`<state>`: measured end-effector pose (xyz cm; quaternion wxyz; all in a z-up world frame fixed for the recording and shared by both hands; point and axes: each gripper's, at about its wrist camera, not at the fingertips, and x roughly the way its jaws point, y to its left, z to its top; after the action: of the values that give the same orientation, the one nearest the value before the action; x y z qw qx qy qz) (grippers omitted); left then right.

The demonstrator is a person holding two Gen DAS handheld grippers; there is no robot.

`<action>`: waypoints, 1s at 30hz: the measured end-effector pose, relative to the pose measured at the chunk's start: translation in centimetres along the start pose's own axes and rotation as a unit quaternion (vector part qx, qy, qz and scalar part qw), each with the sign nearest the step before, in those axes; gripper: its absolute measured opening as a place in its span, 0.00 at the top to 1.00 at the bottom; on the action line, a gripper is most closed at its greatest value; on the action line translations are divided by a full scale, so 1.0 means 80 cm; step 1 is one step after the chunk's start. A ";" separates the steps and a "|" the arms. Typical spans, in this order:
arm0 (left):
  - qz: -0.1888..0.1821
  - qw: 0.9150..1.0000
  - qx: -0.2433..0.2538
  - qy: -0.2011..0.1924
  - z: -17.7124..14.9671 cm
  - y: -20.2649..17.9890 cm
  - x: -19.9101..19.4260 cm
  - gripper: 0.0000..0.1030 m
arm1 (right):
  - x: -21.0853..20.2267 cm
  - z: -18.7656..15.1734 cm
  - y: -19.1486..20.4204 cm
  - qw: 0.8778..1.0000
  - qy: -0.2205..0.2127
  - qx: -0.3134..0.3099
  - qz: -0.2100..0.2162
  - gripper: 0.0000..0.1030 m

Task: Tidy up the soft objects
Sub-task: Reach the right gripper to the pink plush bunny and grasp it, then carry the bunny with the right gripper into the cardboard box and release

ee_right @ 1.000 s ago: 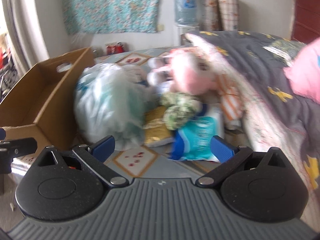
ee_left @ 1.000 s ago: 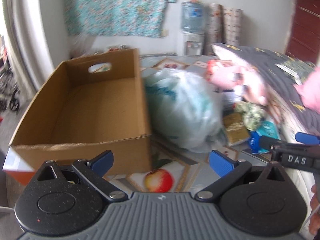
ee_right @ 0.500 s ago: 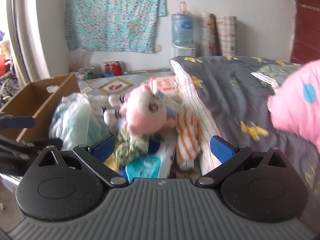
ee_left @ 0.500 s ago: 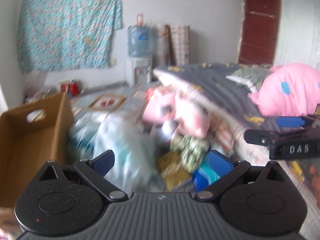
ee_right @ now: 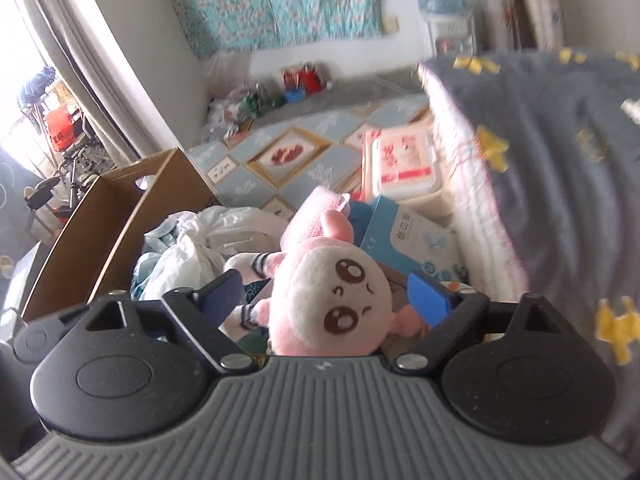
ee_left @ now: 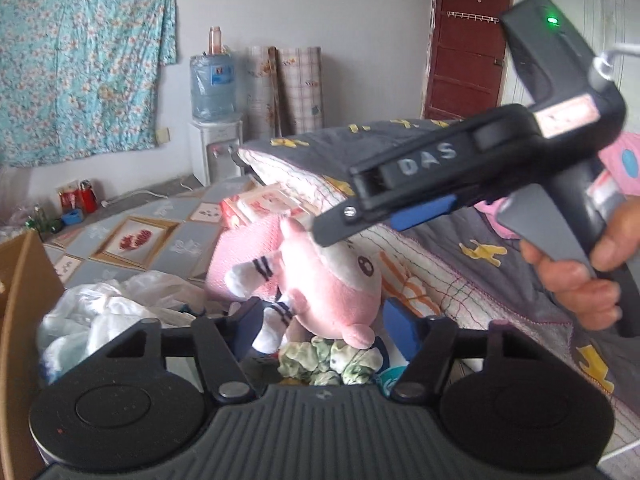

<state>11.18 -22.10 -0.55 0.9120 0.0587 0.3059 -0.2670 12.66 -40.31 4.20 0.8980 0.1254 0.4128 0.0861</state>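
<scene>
A pink plush toy (ee_left: 320, 280) with a white face lies on the pile of soft things beside the bed; in the right wrist view it (ee_right: 332, 304) fills the space between my right gripper's open jaws. My right gripper (ee_right: 326, 300) hangs over the toy's head; its body shows from the side in the left wrist view (ee_left: 472, 168). My left gripper (ee_left: 324, 320) is open, its blue pads either side of the toy's lower body. A cardboard box (ee_right: 120, 216) stands at the left.
A white plastic bag (ee_right: 192, 244) lies between box and toy. A green crumpled cloth (ee_left: 332, 360) sits under the toy. A blue packet (ee_right: 412, 240) and a pink-lidded container (ee_right: 400, 164) lie by the bed (ee_right: 540, 140). A large pink plush (ee_left: 624, 160) sits on the bed.
Both grippers have swung from the box toward the bed and closed in on the pink plush toy. The right gripper now hangs above it, in front of the left camera.
</scene>
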 end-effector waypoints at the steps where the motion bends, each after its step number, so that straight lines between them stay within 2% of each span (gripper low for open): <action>1: -0.003 1.000 -0.004 0.004 0.000 0.002 0.006 0.40 | 0.011 0.002 -0.003 1.000 0.010 0.005 0.001 0.19; 6: -0.007 1.000 -0.016 0.014 0.000 0.013 0.017 0.41 | 0.052 0.008 -0.008 0.998 0.064 0.024 0.014 0.24; 15: 0.023 1.000 -0.006 0.016 0.006 0.013 0.025 0.21 | 0.038 0.020 0.033 0.997 0.070 -0.023 0.037 0.19; 21: 0.058 0.997 -0.023 0.048 0.010 0.019 0.049 0.23 | 0.035 0.026 0.042 0.995 0.056 -0.019 0.085 0.18; 23: 0.041 0.995 -0.058 0.064 0.009 0.031 0.057 0.27 | 0.032 0.028 0.033 0.995 0.047 -0.002 0.087 0.20; 25: 0.026 0.994 -0.080 0.068 0.008 0.042 0.059 0.28 | 0.026 0.031 0.018 0.996 0.030 0.023 0.081 0.20; 27: 0.021 0.994 -0.083 0.066 0.007 0.046 0.058 0.29 | 0.021 0.032 -0.002 0.996 0.016 0.053 0.069 0.20; 30: 0.017 0.994 -0.087 0.063 0.002 0.047 0.054 0.29 | 0.025 0.026 -0.032 0.992 0.019 0.108 0.059 0.22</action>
<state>16.14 -20.87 -3.22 0.8968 0.0014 0.3838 -0.2200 15.63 -42.59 3.31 0.8646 0.2443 0.4286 0.0957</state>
